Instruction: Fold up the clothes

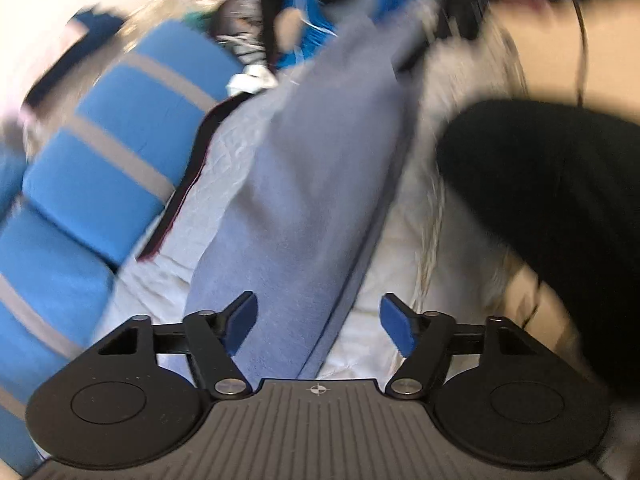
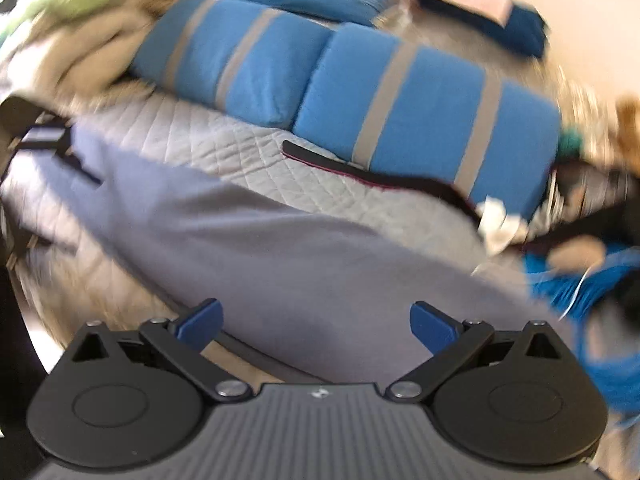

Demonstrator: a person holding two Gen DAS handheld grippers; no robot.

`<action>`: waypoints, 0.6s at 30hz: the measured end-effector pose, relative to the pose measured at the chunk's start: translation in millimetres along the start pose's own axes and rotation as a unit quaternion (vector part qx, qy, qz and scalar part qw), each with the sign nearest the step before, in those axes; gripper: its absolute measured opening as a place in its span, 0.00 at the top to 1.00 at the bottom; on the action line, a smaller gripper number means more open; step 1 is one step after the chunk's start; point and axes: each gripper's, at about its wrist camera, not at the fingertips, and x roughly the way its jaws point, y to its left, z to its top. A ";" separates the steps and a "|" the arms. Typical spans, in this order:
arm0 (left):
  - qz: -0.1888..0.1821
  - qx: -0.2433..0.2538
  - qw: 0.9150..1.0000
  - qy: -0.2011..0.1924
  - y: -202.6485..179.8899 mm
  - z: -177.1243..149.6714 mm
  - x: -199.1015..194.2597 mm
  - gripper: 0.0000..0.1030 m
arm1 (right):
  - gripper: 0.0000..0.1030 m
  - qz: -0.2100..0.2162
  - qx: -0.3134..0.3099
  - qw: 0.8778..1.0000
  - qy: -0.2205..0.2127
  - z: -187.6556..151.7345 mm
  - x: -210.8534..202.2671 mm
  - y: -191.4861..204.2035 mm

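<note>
Closest to my left camera, my left gripper (image 1: 318,322) has its blue pads (image 1: 243,320) spread apart, pinching nothing. Between them runs a long lavender garment (image 1: 320,184), lying on the pale quilted bedcover (image 1: 224,184) and stretching away from me; the left pad sits just at its edge, though I cannot tell whether it touches. To the left of the garment lie blue cushions with grey stripes (image 1: 132,132), and a dark strip of cloth (image 1: 188,184) lies along their near edge. Beyond the far end of the garment sits a blurred heap of blue and dark clothes (image 1: 312,8). On the right, something large and black (image 1: 552,208) fills the side of the view.

From my right camera, my right gripper (image 2: 316,326) also stands wide open with nothing between its pads (image 2: 200,322). The same lavender garment (image 2: 280,252) spreads across the bedcover (image 2: 208,144) directly ahead. Striped blue cushions (image 2: 424,120) lie behind it, and bright blue clothing (image 2: 580,280) is bunched at the right edge.
</note>
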 end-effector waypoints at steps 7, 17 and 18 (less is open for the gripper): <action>0.007 -0.105 0.994 -0.026 53.2 5.9 0.1 0.24 | 0.00 -0.001 0.062 0.998 0.023 9.2 49.4 29.3; 0.071 -0.142 0.987 0.014 75.1 -51.4 -41.3 0.24 | 0.00 0.047 -0.019 0.999 0.012 27.8 62.3 107.1; 0.079 -0.156 0.985 0.012 80.5 -56.4 -47.9 0.24 | 0.00 0.054 -0.025 0.998 0.011 30.2 62.9 113.2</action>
